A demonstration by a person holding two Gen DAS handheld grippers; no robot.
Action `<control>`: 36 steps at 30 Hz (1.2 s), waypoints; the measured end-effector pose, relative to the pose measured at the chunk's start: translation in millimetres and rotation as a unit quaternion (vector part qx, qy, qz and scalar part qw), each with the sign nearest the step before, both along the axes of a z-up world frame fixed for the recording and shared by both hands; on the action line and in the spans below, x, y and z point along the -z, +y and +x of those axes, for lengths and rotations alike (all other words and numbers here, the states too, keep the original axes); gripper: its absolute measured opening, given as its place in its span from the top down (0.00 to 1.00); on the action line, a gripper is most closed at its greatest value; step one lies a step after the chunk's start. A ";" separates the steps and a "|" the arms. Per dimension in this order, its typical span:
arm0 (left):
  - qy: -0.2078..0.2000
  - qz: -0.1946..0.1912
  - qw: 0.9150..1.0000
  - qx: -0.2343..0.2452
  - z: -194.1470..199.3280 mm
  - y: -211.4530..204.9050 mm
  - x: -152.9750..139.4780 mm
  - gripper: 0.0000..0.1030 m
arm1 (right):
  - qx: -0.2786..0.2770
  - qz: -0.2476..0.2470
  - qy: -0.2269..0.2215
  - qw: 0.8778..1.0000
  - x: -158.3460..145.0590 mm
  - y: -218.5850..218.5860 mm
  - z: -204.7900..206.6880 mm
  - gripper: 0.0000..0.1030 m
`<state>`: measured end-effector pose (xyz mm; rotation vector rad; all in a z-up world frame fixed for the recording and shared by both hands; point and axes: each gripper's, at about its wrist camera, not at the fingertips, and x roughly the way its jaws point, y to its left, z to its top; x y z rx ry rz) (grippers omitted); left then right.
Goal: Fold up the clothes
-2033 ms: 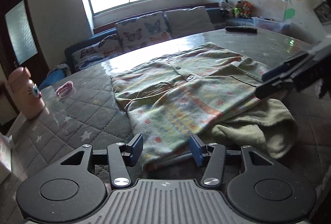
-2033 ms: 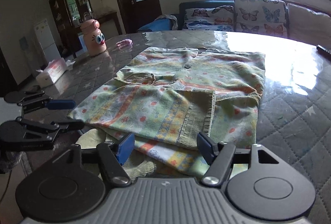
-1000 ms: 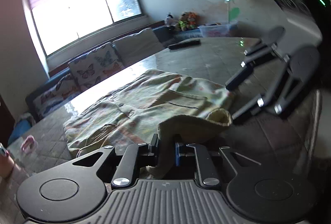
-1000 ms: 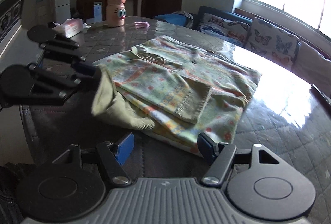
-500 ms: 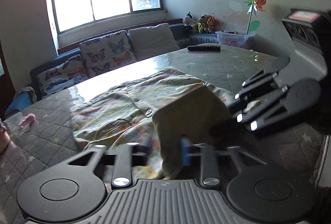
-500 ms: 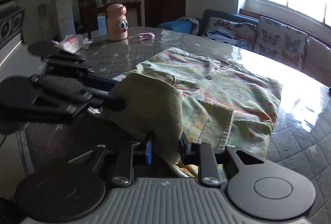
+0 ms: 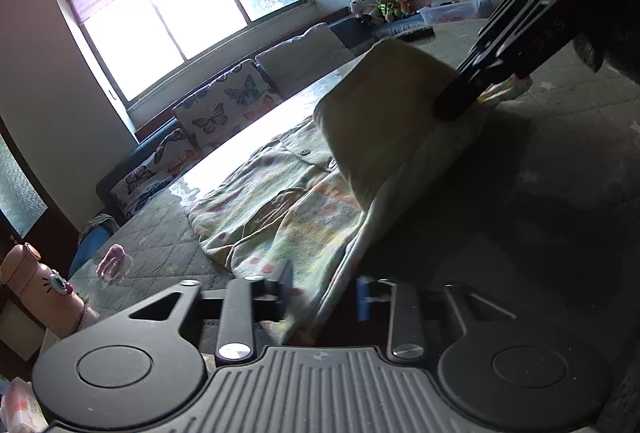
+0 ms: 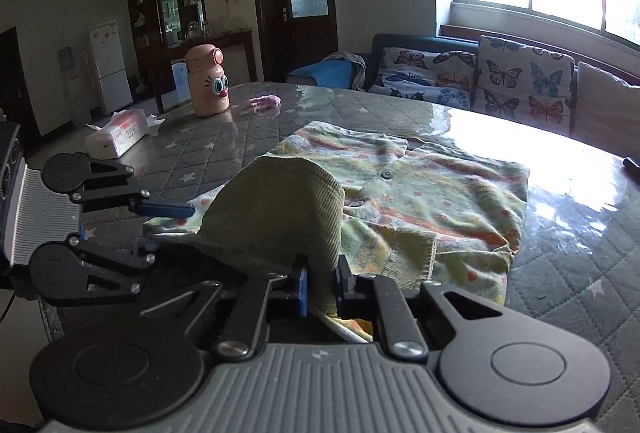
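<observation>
The grey quilted star-print table cover [image 8: 248,137] carries the pale green floral buttoned garment [image 8: 440,193], which lies flat across the centre with a sleeve folded over its front. Its plain olive ribbed hem [image 8: 280,209] is lifted up in a hump at 6 o'clock of the garment. The right gripper [image 8: 320,289] pinches this hem with jaws narrow. The left gripper [image 7: 324,289] stands apart, jaws wide, with cloth lying between them. At 11 o'clock sit a white tissue pack [image 8: 120,137], a pink cartoon-face flask [image 8: 208,81] and a small pink cloth scrap [image 8: 264,101], all well apart from the garment
</observation>
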<state>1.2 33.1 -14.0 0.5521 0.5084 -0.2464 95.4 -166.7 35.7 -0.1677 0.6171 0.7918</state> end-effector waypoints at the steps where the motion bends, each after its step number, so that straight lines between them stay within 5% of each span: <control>1: 0.003 -0.003 1.000 -0.001 0.6 1.8 -0.5 0.87 | 0.000 0.002 -0.001 1.000 -0.6 -0.5 -0.7 0.90; 5: -0.001 -0.022 1.000 -0.003 -8.9 5.7 -8.9 0.94 | -0.001 0.015 -0.015 1.000 -7.3 -4.5 -9.0 0.92; 21: 0.013 -0.095 0.995 0.035 -108.4 2.0 -74.6 0.95 | -0.057 0.042 -0.019 0.997 -70.4 -48.9 -101.0 0.93; 29: -0.014 -0.122 0.992 0.004 -64.5 9.0 -88.7 0.95 | -0.049 0.039 -0.035 0.997 -87.9 -35.1 -63.4 0.93; 36: -0.009 -0.124 0.992 -0.030 21.6 14.7 -85.8 0.95 | -0.027 0.020 -0.029 0.999 -90.3 -8.8 16.9 0.94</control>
